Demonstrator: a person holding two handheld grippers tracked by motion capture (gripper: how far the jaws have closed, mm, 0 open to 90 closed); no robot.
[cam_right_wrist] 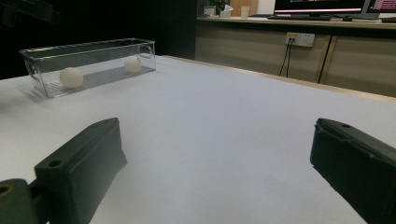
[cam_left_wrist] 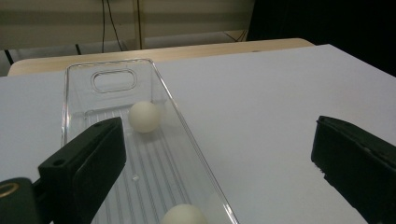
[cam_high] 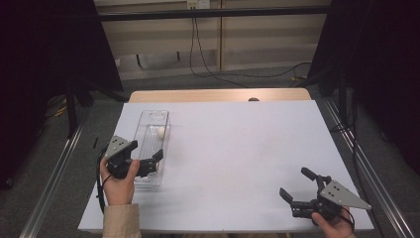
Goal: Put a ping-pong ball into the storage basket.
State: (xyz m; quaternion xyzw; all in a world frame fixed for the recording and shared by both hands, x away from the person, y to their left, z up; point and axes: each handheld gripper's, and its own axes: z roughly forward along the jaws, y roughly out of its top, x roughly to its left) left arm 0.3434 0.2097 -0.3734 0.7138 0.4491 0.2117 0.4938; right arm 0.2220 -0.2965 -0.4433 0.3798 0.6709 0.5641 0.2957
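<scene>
**Two balls in a clear tray on a white tabletop**

Where the white tabletop (cam_high: 237, 158) meets grey floor and dark curtains, a clear plastic rectangular tray (cam_high: 148, 144) holds two cream round balls (cam_left_wrist: 144, 116). Left gripper (cam_high: 148, 166) over its near end and right gripper (cam_high: 297, 191) both have jaws apart, empty.

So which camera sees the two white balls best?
The right gripper view: both balls, near and far, show whole inside the clear tray. The left gripper view cuts off the near ball; the high view shows one tiny ball.
</scene>
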